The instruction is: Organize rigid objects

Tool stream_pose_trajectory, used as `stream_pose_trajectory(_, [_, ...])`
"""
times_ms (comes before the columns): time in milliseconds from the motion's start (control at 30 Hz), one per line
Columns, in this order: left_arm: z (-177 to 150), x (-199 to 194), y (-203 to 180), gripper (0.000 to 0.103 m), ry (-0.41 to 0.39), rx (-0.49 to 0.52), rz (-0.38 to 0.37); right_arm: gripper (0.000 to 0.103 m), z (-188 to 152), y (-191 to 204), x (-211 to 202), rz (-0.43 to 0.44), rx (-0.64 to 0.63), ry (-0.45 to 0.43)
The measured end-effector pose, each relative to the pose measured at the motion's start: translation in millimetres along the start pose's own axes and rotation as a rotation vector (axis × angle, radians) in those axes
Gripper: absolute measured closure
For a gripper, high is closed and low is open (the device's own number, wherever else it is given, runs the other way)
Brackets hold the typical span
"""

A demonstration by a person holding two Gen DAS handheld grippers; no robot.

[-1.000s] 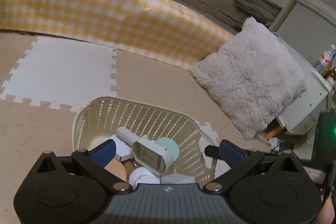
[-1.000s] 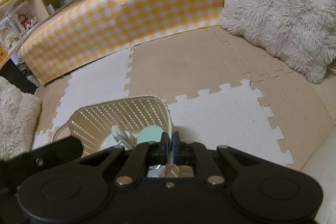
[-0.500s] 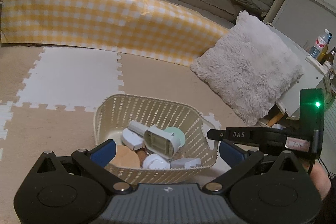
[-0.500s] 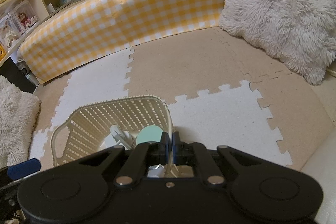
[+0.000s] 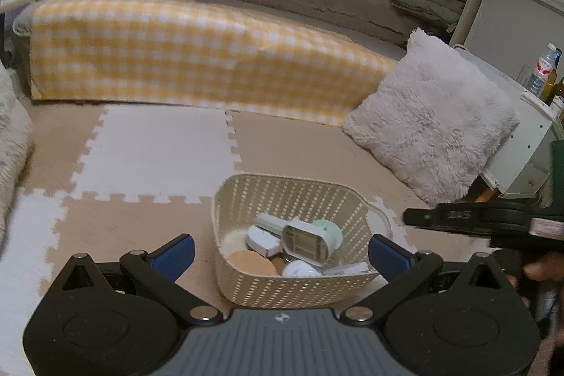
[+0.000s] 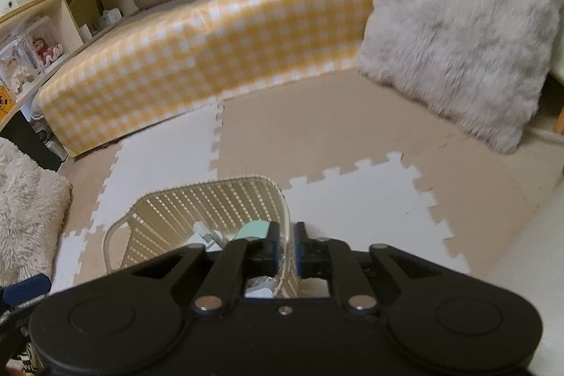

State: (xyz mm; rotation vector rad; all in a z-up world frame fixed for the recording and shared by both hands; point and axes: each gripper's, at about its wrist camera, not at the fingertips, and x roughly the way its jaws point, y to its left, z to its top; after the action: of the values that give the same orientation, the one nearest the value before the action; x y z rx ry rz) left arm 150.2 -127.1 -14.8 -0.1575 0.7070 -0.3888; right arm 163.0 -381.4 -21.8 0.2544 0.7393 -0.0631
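A cream perforated basket (image 5: 246, 199) stands on the foam floor mat and holds several small rigid items: a white rounded box (image 5: 306, 240), a mint disc (image 5: 333, 231), a tan round lid (image 5: 252, 265), white pieces. My left gripper (image 5: 280, 251) is open and empty, its blue pads either side of the basket's near wall. My right gripper (image 6: 286, 244) has its fingers slightly parted around the basket's right rim (image 6: 288, 236). The basket also shows in the right wrist view (image 6: 197, 207). The right gripper's body shows at the right of the left wrist view (image 5: 493, 224).
A yellow checked mattress (image 5: 176, 59) lies behind the mat. A fluffy white pillow (image 5: 433, 125) leans against a white cabinet (image 5: 521, 115) at right. Another fluffy cushion (image 6: 24, 199) lies at left. Shelves (image 6: 53, 23) stand at back left.
My left gripper pulled back and up, away from the basket. My right gripper's fingers have parted a little on the basket rim, and the view tilted.
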Motion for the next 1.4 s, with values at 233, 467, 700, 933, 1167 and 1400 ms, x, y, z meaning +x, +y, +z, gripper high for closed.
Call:
stream_pose_trajectory(233, [-0.4,-21.8,8.5,0.0,-0.036,0.029,0.037,0.072,-10.2,19.1,-44.7,0.01,-0.043,-0.059])
stream_pose_trajectory(467, [-6.9,-52.3,7.4,0.0,-0.077,0.074,0.068,0.053,-31.5,32.5,-82.7,0.001,-0.075,-0.087])
stream_pose_trajectory(700, [-16.2,-79.9,0.3,0.0,-0.1,0.144,0.149,0.042,-52.7,36.1,-113.6,-0.026,-0.108,-0.121])
stream_pose_trajectory(933, [-31.3,-99.9,-3.2,0.0,-0.136,0.162,0.202,0.023,-70.2,39.8,-138.1,-0.056,-0.133,-0.167])
stream_pose_trajectory(1167, [-43.9,-109.0,-0.3,0.0,-0.141,0.142,0.2,0.004,-85.6,45.9,-148.1,-0.085,-0.175,-0.191])
stream_pose_trajectory(1400, [-48.8,-114.4,3.8,0.0,-0.148,0.137,0.211,0.0,-92.7,48.4,-149.4,-0.123,-0.193,-0.212])
